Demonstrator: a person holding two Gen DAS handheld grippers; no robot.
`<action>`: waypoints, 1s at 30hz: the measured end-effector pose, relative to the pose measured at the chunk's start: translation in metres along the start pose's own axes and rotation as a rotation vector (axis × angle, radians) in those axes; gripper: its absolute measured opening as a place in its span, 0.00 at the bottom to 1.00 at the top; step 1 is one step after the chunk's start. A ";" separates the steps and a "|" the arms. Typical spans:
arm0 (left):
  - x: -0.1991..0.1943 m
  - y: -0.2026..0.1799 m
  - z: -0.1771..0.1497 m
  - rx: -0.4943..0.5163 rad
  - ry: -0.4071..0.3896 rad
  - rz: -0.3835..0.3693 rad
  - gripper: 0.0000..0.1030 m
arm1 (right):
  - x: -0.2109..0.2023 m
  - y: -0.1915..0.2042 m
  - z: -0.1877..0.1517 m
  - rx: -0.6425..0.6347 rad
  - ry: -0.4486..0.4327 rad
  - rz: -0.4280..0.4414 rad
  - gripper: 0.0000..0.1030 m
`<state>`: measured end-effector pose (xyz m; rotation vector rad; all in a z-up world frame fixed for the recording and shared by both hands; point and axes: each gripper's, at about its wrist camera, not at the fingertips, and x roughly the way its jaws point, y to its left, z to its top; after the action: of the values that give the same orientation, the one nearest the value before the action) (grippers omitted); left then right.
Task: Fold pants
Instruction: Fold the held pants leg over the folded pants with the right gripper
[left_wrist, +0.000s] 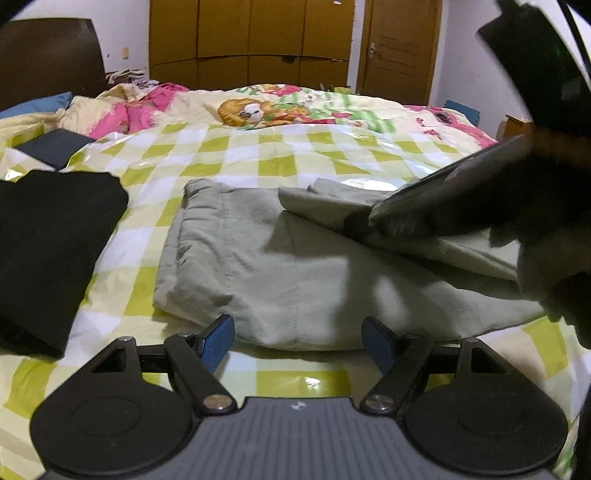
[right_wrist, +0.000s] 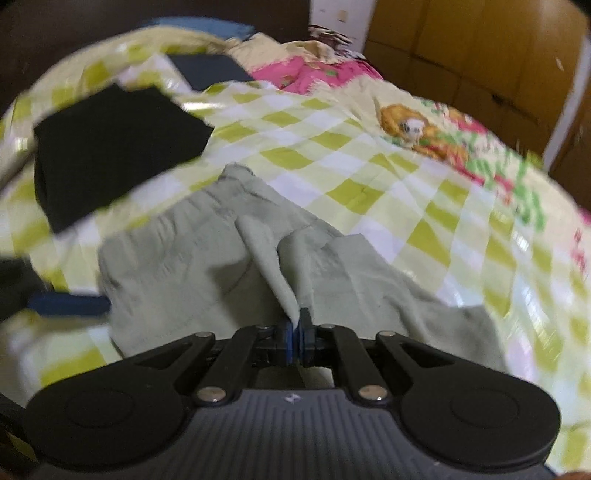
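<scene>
Pale grey-green pants (left_wrist: 266, 258) lie partly folded on the green-checked bed cover (left_wrist: 229, 147). My left gripper (left_wrist: 298, 338) is open and empty, its blue pads just in front of the near edge of the pants. My right gripper (right_wrist: 295, 334) is shut on a pinched fold of the pants (right_wrist: 273, 266) and holds that cloth lifted over the rest of the garment. In the left wrist view the right gripper (left_wrist: 360, 221) comes in from the right, with cloth draped from it.
A folded black garment (left_wrist: 48, 251) lies left of the pants, also in the right wrist view (right_wrist: 110, 147). A dark blue folded item (left_wrist: 55, 147) sits farther back left. Pink and cartoon-print bedding (left_wrist: 258, 107) covers the far bed. Wooden wardrobe (left_wrist: 251, 37) behind.
</scene>
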<state>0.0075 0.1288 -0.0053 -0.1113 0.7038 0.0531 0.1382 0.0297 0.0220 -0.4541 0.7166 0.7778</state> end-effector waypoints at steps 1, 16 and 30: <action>0.000 0.003 0.000 -0.009 0.001 0.002 0.85 | -0.001 -0.005 0.002 0.056 -0.003 0.027 0.03; -0.003 0.024 -0.005 -0.057 -0.013 -0.001 0.85 | 0.008 0.000 0.009 0.042 0.011 -0.053 0.16; -0.004 0.037 -0.007 -0.095 -0.015 0.000 0.85 | 0.002 0.022 0.009 -0.043 -0.034 0.010 0.50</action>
<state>-0.0031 0.1649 -0.0113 -0.2018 0.6862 0.0879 0.1263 0.0499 0.0244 -0.4755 0.6718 0.8100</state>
